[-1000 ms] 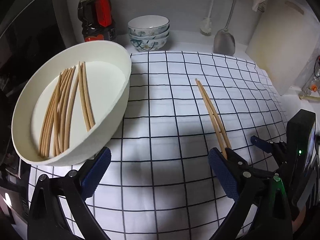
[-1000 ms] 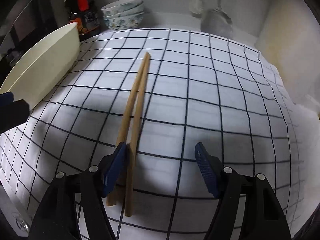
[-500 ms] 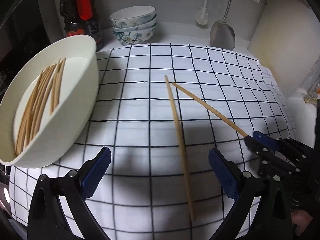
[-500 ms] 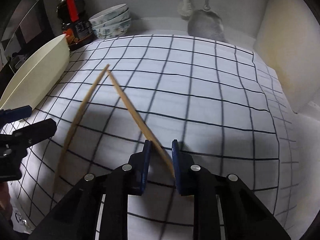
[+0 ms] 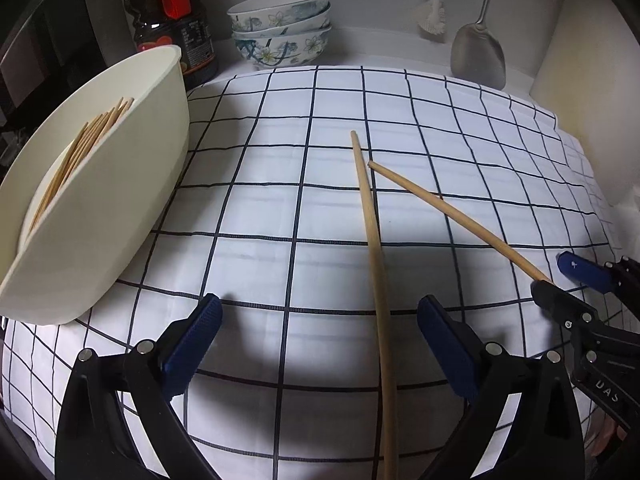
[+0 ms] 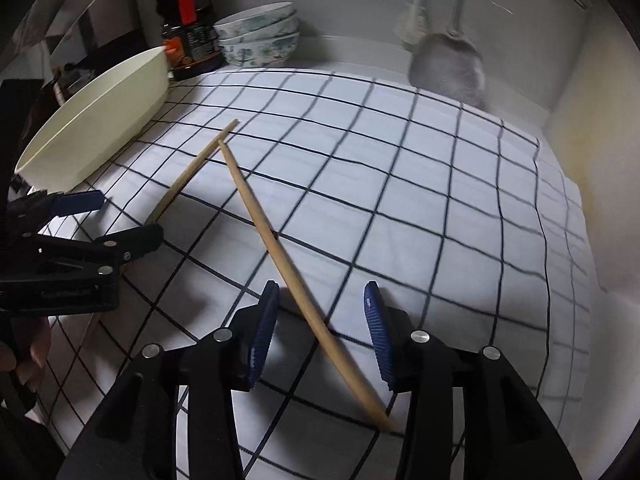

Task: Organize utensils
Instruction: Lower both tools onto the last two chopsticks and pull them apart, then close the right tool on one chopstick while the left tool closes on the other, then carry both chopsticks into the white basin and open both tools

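Right now my right gripper (image 6: 320, 336) is opening, one chopstick (image 6: 280, 248) loose between its pads; my left gripper (image 5: 316, 344) gapes wide around the other chopstick (image 5: 374, 264). Both lie on the checked cloth (image 5: 460, 140), tips nearly touching, so closing may nudge one into the other.

Checked cloth (image 5: 256, 240): middle and right lying bare, passage open. Two chopsticks (image 5: 374, 264) crossing the centre in a V, tips nearly touching. Cream basin (image 5: 120, 208) blocking the left edge. Sauce bottle (image 5: 172, 20) and stacked bowls (image 5: 280, 28) closing the far left corner. Spatula (image 5: 478, 54) and brush (image 5: 432, 16) hanging at the back wall. Pale board (image 5: 592, 92) walling the right.
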